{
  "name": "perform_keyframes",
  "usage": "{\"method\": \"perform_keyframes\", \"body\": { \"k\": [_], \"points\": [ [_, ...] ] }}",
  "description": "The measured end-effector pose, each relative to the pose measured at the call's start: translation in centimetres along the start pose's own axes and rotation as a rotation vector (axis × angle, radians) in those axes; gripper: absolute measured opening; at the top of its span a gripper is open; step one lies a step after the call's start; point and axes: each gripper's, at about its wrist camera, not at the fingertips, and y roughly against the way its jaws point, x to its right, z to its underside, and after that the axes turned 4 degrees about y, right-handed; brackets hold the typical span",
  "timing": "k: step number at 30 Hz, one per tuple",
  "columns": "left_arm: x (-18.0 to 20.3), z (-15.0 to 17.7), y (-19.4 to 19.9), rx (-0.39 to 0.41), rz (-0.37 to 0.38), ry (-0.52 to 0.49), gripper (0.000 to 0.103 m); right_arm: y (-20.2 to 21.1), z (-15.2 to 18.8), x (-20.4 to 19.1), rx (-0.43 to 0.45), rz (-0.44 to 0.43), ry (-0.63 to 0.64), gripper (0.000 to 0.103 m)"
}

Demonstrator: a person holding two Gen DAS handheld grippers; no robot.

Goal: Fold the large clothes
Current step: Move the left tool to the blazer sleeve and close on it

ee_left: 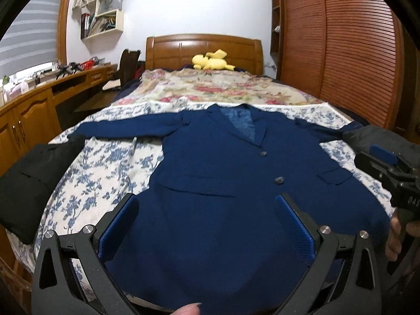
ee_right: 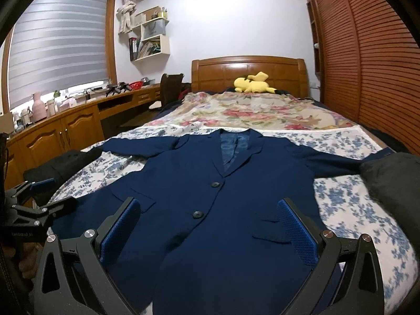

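A navy blue suit jacket [ee_left: 218,162] lies flat and face up on the bed, buttoned, collar toward the headboard, sleeves spread to both sides. The right wrist view shows the same jacket [ee_right: 210,210]. My left gripper [ee_left: 207,204] hovers over the jacket's lower left part, open, nothing between its blue pads. My right gripper [ee_right: 210,210] hangs over the lower front near the two buttons, open and empty. The right gripper [ee_left: 386,168] also shows at the right edge of the left wrist view, and the left gripper [ee_right: 34,197] at the left edge of the right wrist view.
The bed [ee_left: 105,173] has a blue floral sheet and a flowered blanket [ee_left: 218,86] farther back. Black garments lie at the bed's left edge [ee_left: 34,181] and right edge [ee_right: 393,183]. A yellow plush toy [ee_left: 211,60] rests by the headboard. Wooden cabinets [ee_right: 65,131] run along the left, a wardrobe [ee_right: 367,65] on the right.
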Motion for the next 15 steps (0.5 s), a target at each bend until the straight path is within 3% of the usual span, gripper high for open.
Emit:
{"method": "perform_keyframes", "body": {
  "k": [3,15],
  "points": [
    [-1.1,0.2,-1.3,-0.021,0.02,0.013,0.103,-1.2,-0.2,0.0,-0.002,-0.019,0.017,0.103],
    [-5.9,-1.2,-4.0,-0.043,-0.053,0.048,0.103,-8.1,-2.5,0.4,-0.011,-0.127,0.066,0.103]
  ]
}}
